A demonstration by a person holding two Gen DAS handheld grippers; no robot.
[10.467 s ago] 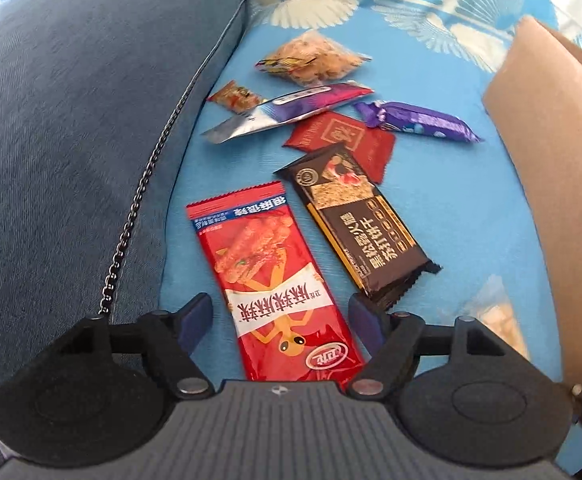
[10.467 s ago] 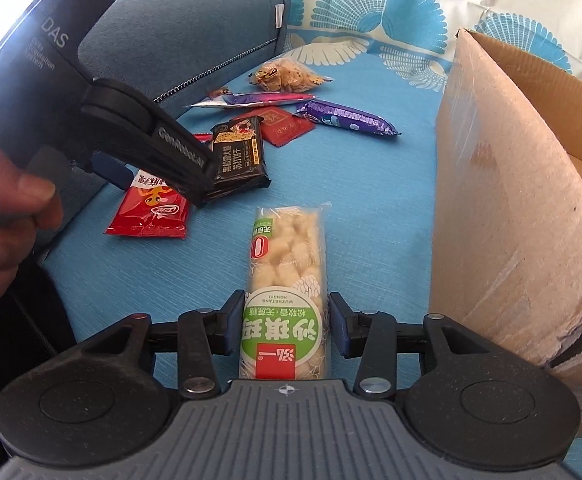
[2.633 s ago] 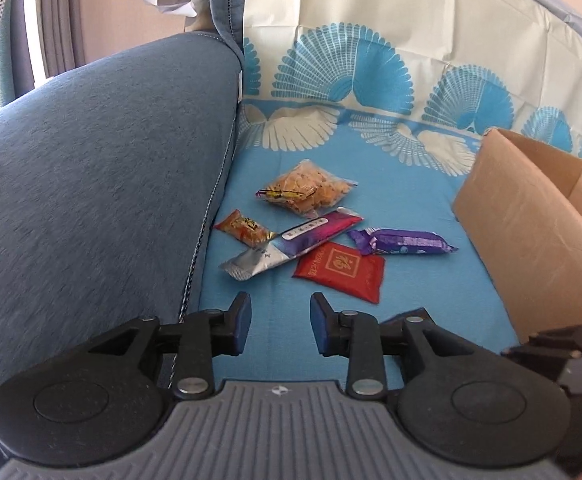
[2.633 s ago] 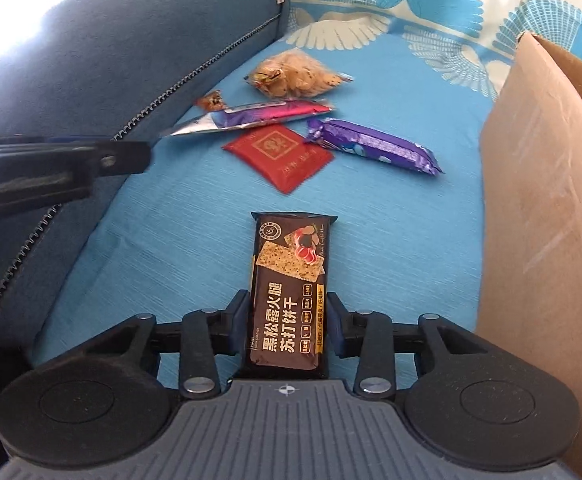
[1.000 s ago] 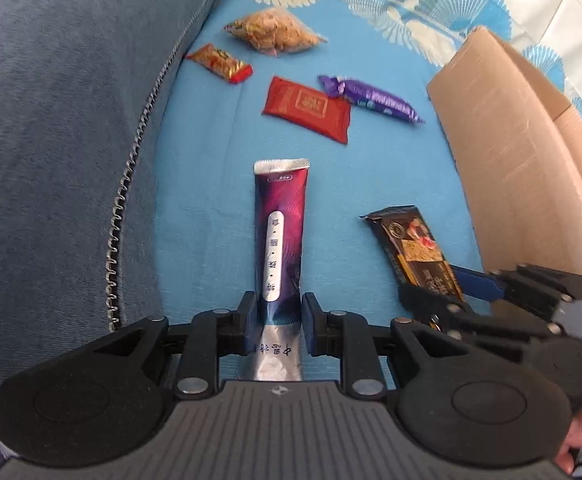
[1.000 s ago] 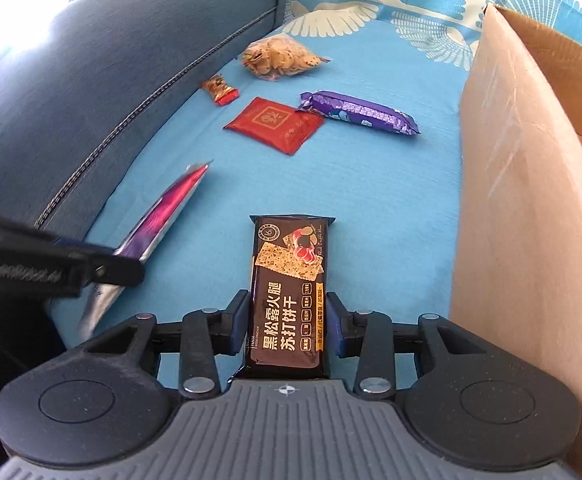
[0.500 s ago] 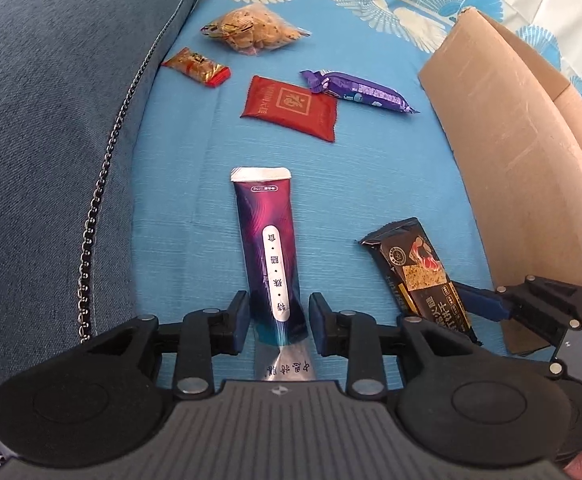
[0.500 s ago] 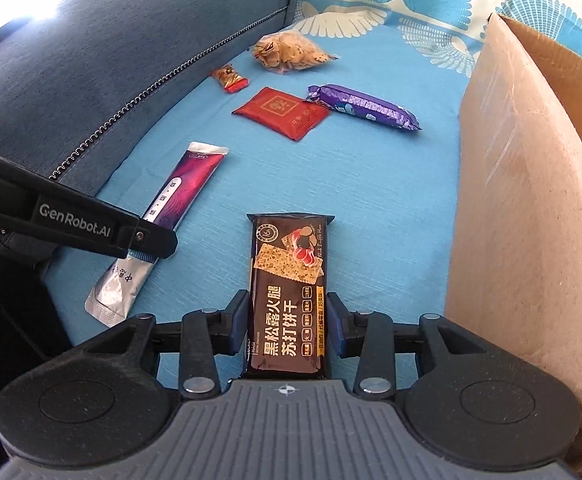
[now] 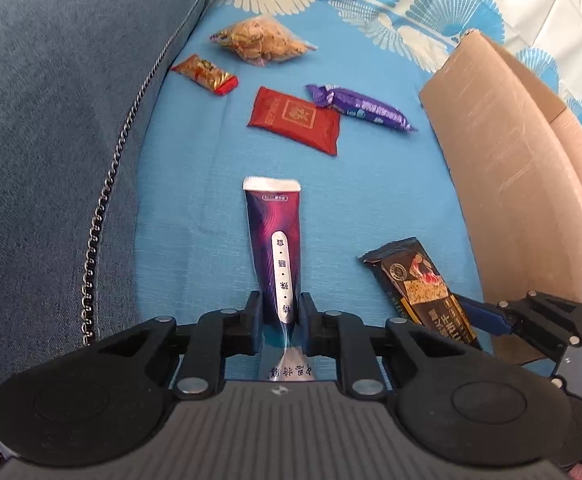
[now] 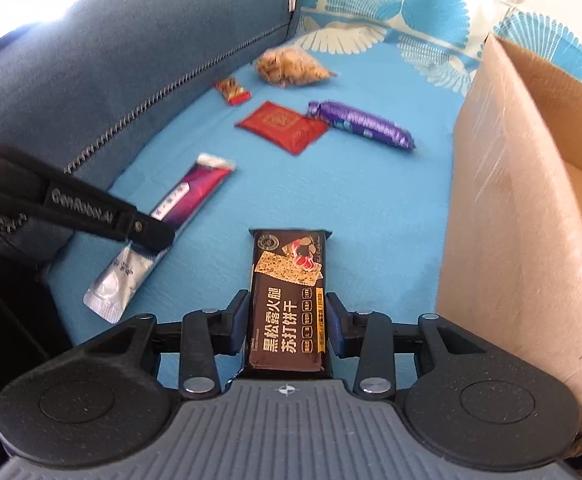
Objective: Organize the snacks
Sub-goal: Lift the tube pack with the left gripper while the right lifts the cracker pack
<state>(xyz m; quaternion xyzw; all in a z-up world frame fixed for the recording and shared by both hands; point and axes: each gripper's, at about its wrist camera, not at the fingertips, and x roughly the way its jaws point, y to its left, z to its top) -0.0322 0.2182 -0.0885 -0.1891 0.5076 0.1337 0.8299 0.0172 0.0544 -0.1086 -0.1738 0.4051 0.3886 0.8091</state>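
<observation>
Two handheld grippers work over a blue sofa seat cover [image 9: 371, 208] patterned with white and blue fans. The left gripper [image 9: 279, 314] has its jaws closing on a long purple stick sachet [image 9: 275, 236], the pads already pressed against its sides near the silver end; that end is cut off under the gripper body in its own camera, and its small white label cannot be read. The right gripper [image 10: 287, 322] pinches a dark brown soda cracker packet [image 10: 289, 296] printed with large Chinese characters, its lower edge hidden by the gripper. Both packets lie on the seat near its front edge, the sachet toward the grey-blue sofa cushion [image 9: 51, 120], the cracker packet beside the wall of an open cardboard box [image 10: 503, 208]. Seen from the right, the left gripper's arm reads "GenRobot.AI", somewhat blurred. Toward the back edge lie a red flat packet [image 9: 295, 120], a purple wrapped bar [image 9: 365, 110], a small orange-red sweet packet [image 9: 205, 74] and a clear bag of golden snacks [image 9: 263, 42]; their print is too small to read. The box interior is mostly out of sight.
</observation>
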